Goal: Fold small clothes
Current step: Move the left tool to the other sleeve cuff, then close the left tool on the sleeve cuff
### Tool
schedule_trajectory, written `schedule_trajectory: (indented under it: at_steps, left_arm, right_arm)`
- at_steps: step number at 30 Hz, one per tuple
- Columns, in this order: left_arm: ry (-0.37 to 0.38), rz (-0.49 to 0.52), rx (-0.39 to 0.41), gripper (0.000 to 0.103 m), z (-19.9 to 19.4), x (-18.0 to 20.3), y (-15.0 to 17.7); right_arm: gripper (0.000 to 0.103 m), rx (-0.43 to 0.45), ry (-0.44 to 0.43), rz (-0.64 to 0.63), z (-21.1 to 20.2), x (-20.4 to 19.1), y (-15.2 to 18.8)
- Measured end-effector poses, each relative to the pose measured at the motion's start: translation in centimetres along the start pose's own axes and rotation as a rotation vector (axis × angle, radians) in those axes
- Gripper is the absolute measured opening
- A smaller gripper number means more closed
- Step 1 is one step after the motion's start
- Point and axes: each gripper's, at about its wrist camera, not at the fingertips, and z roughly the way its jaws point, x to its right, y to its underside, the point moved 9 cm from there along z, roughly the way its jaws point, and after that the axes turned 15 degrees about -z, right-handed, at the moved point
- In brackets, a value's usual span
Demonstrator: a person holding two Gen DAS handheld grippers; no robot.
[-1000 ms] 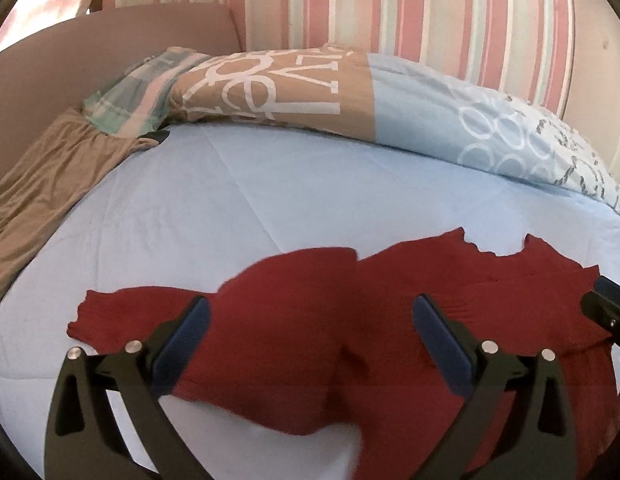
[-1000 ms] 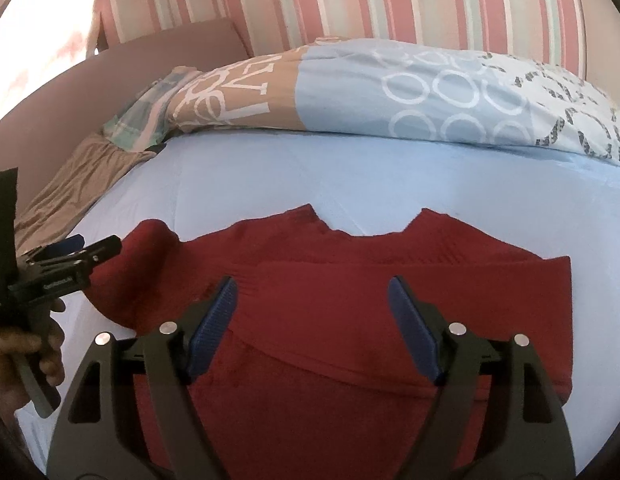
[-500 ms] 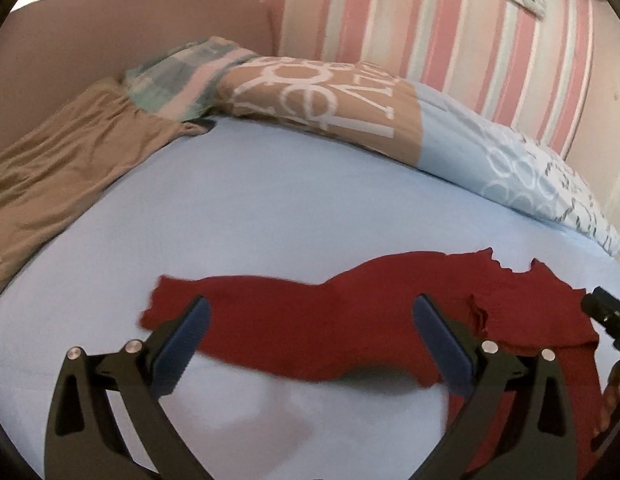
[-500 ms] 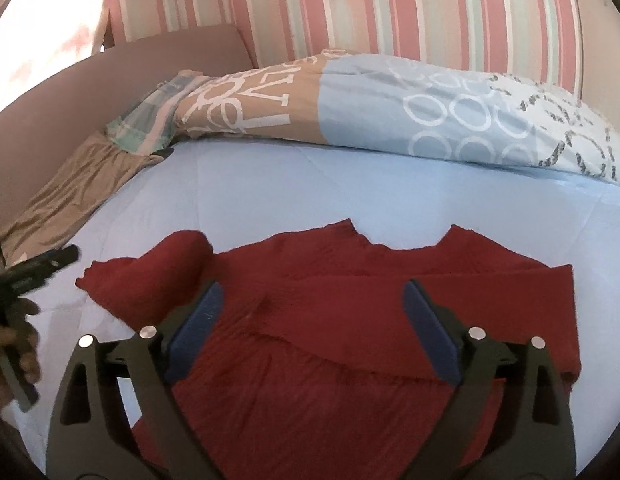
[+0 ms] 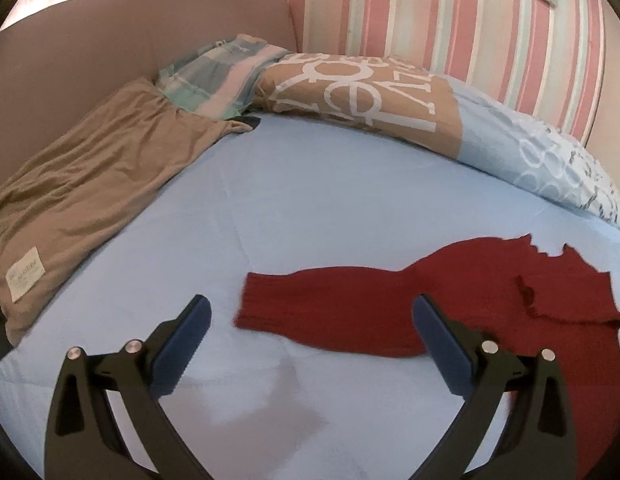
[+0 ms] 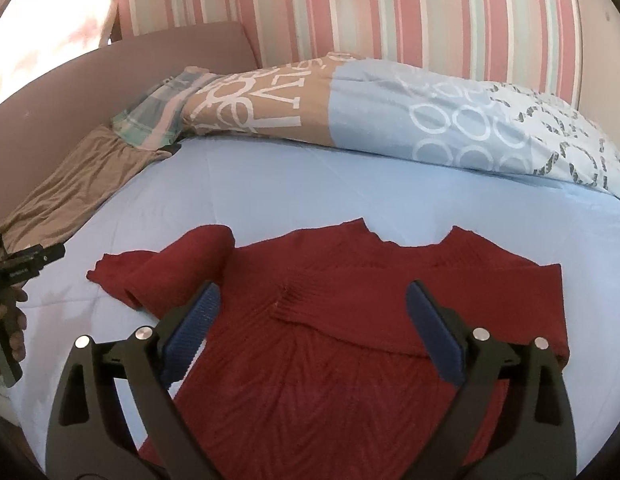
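Note:
A dark red knitted sweater (image 6: 349, 344) lies flat on the light blue bed sheet (image 6: 310, 188). Its right sleeve is folded across the chest. Its left sleeve (image 5: 333, 304) lies stretched out to the left on the sheet. My left gripper (image 5: 310, 320) is open and empty, above the sheet just in front of that sleeve's cuff. My right gripper (image 6: 310, 312) is open and empty, hovering over the sweater's body. The left gripper also shows at the left edge of the right wrist view (image 6: 14, 276).
A patterned pillow (image 6: 389, 120) lies along the back of the bed under a pink striped wall. A tan garment (image 5: 82, 196) and a plaid cloth (image 5: 218, 68) lie at the back left by the brown headboard (image 5: 110, 48).
The left gripper has pulled back and to the left, off the sweater; the left sleeve now lies stretched out left. The right gripper has risen slightly and stays open.

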Motion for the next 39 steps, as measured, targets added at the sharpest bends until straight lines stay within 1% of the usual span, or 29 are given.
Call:
schedule_trajectory:
  at_steps: [6,12,15,17,20,27,28,29,31,32,33,34,36,37,39]
  left_arm:
    - [0.015,-0.028,-0.018,0.101,2.7,-2.1,-0.4]
    - [-0.012,-0.017,-0.044,0.101,6.0,-3.6,-0.2]
    - [-0.012,-0.015,-0.064,0.101,7.5,-4.5,0.2]
    - [-0.031,0.006,-0.055,0.101,8.2,-4.9,0.3]
    - [-0.036,0.017,-0.067,0.101,9.1,-5.1,0.7]
    - [-0.036,0.036,-0.100,0.101,11.1,-4.9,1.0]
    - [-0.043,0.035,-0.109,0.098,11.4,-5.1,1.1]
    - [-0.047,0.030,-0.125,0.090,11.8,-5.2,1.2]
    - [-0.056,0.014,-0.162,0.083,12.7,-5.6,1.7]
    - [-0.064,0.006,-0.178,0.078,13.1,-5.7,1.9]
    - [-0.064,-0.005,-0.199,0.076,13.5,-5.9,2.2]
    - [-0.057,-0.013,-0.204,0.073,13.6,-5.8,2.3]
    - [-0.051,-0.007,-0.203,0.064,13.7,-5.3,2.5]
    - [-0.045,-0.002,-0.209,0.055,13.7,-5.0,2.7]
    - [-0.040,-0.001,-0.209,0.051,13.7,-4.4,3.0]
  right_arm:
    - [0.095,0.011,0.010,-0.043,0.4,-0.7,-0.3]
    - [0.095,0.009,0.004,-0.046,1.4,-0.9,0.0]
    - [0.095,0.010,0.000,-0.051,1.9,-1.2,0.1]
    - [0.095,0.008,0.000,-0.050,2.3,-1.3,0.2]
    - [0.095,-0.001,0.007,-0.049,3.2,-1.5,0.4]
    - [0.095,-0.003,0.030,0.001,4.1,-1.4,0.9]
    - [0.095,-0.003,0.027,0.008,4.2,-1.5,1.0]
    - [0.095,-0.005,0.020,0.015,4.2,-1.6,1.1]
    - [0.095,-0.005,0.010,0.021,4.3,-1.6,1.2]
    - [0.095,-0.005,0.007,0.023,4.3,-1.6,1.2]
    - [0.095,-0.005,0.005,0.024,4.4,-1.5,1.2]
    - [0.095,-0.005,0.006,0.025,4.4,-1.4,1.2]
    - [0.095,-0.007,0.005,0.028,4.5,-1.4,1.3]
    - [0.095,-0.010,0.005,0.029,4.6,-1.4,1.4]
    - [0.095,-0.013,0.004,0.025,4.6,-1.3,1.5]
